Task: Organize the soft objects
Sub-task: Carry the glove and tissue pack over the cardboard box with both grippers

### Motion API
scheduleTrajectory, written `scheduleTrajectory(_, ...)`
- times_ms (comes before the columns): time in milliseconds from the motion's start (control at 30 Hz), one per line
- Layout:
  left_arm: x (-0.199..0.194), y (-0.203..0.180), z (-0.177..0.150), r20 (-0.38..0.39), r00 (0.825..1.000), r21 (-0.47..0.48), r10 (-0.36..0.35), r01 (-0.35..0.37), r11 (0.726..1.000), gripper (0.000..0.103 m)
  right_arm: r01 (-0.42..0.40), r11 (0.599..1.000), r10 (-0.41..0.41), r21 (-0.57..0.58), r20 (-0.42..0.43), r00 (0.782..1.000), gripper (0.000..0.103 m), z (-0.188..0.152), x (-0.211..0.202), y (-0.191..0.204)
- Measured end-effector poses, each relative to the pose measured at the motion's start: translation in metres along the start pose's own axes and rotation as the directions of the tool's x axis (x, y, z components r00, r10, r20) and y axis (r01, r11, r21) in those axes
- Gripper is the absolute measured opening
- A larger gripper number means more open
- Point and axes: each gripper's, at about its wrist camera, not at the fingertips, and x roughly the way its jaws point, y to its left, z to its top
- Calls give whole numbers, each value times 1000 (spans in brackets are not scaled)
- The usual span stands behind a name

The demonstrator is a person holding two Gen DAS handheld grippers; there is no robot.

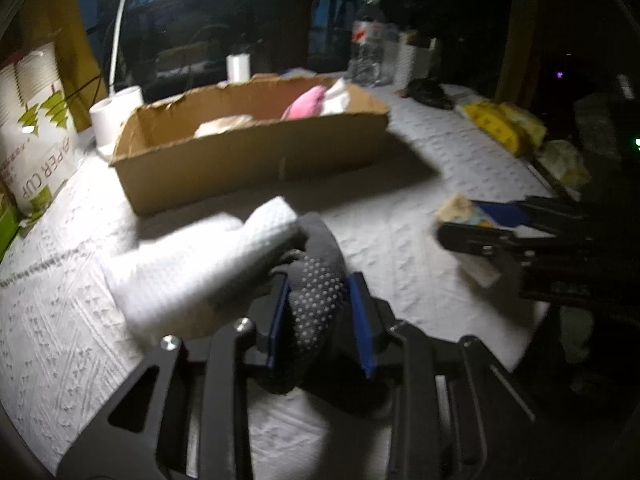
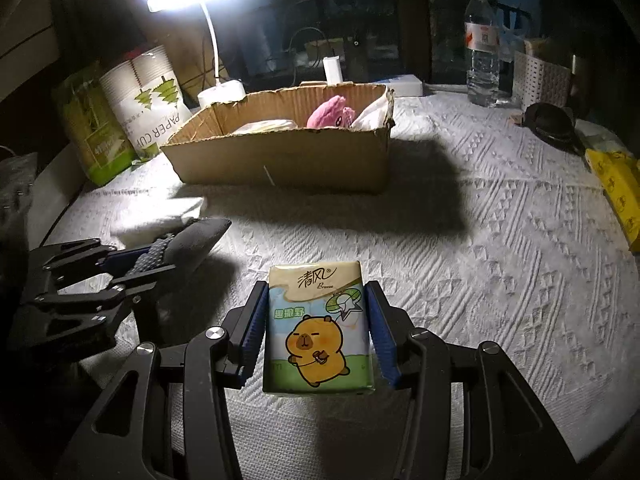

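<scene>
Now left gripper [image 1: 320, 316] jaws clenched on grey sock [image 1: 316, 296] (dotted sole); right gripper [image 2: 318, 332] jaws grasping tissue pack [image 2: 318, 328].

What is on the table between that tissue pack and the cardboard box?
Nothing: in the right wrist view only bare white table cover, partly in shadow, lies between the tissue pack and the cardboard box.

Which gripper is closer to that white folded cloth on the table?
Left. The left gripper, shut on a dark dotted sock, is right beside the white cloth; the right gripper holds a tissue pack farther off.
</scene>
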Motion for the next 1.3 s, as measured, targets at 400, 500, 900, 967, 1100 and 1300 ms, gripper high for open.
scheduleTrajectory(400,-39,5,13,85,995,-44,-59,63,997,30,0,1000,1,-27,34,999,50,9,-13,10)
scheduleTrajectory(500,-51,10,19,114,991,-51,-70,76,996,30,-1,999,3,-36,48,999,50,14,-17,13)
scheduleTrajectory(900,-100,22,40,231,973,-41,-20,30,999,30,-12,998,20,-68,108,994,50,29,-36,25)
scheduleTrajectory(967,-105,27,42,241,970,-46,-1,13,999,30,-14,997,22,-72,114,993,50,30,-38,27)
scheduleTrajectory(1100,-112,39,43,254,966,-64,41,-25,998,30,-16,997,26,-81,125,992,50,33,-42,30)
scheduleTrajectory(1300,-116,56,44,261,961,-90,96,-74,993,30,-20,996,32,-91,134,990,50,39,-43,33)
